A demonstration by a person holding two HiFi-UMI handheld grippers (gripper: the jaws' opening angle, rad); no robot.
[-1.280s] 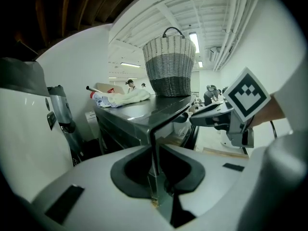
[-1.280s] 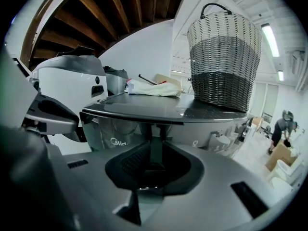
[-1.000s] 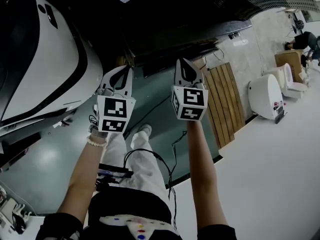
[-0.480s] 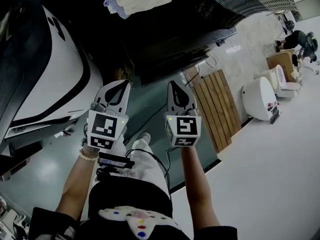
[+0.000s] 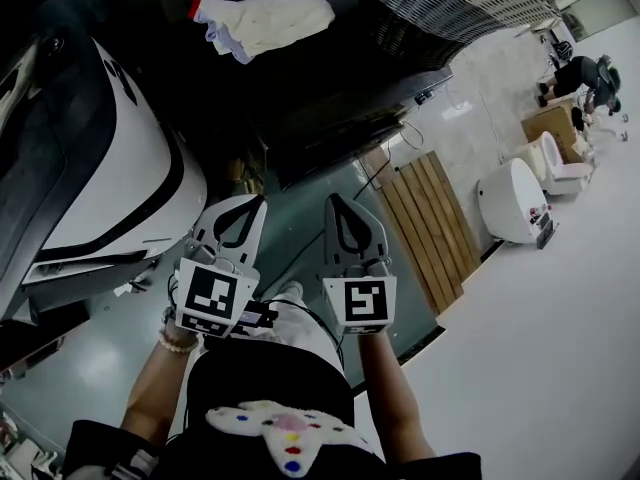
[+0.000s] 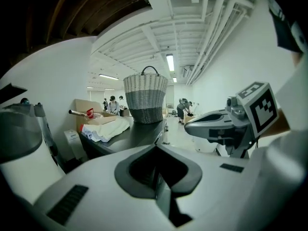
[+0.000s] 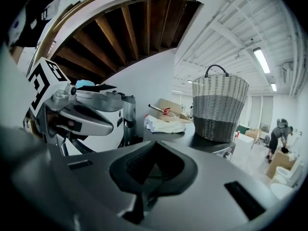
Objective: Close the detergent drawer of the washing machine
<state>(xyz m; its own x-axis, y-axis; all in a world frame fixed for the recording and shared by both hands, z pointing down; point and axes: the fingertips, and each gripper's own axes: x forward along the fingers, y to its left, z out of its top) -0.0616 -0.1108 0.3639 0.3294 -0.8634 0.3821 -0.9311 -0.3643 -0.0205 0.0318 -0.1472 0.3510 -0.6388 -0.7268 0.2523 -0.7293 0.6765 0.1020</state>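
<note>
The washing machine (image 5: 335, 118) is the dark appliance ahead of me, and its front is too dark to make out the detergent drawer. On its black top (image 6: 137, 134) stand a wicker basket (image 5: 440, 3) and a pile of white laundry (image 5: 265, 20). My left gripper (image 5: 246, 206) and right gripper (image 5: 336, 202) hang side by side in the air short of the machine, both shut and empty. From the left gripper view the jaws (image 6: 156, 150) point at the basket (image 6: 146, 100). The right gripper (image 7: 154, 146) faces the same basket (image 7: 219, 107).
A large rounded white machine (image 5: 110, 168) stands at the left. A wooden slatted panel (image 5: 430, 228) lies on the floor to the right, with white toilet bowls (image 5: 512, 200) and a crouching person (image 5: 582, 73) beyond. Cables trail by my legs.
Both grippers have risen and drawn nearer to my body in the picture. The head view has tilted up, so the basket and laundry on the machine's top now show.
</note>
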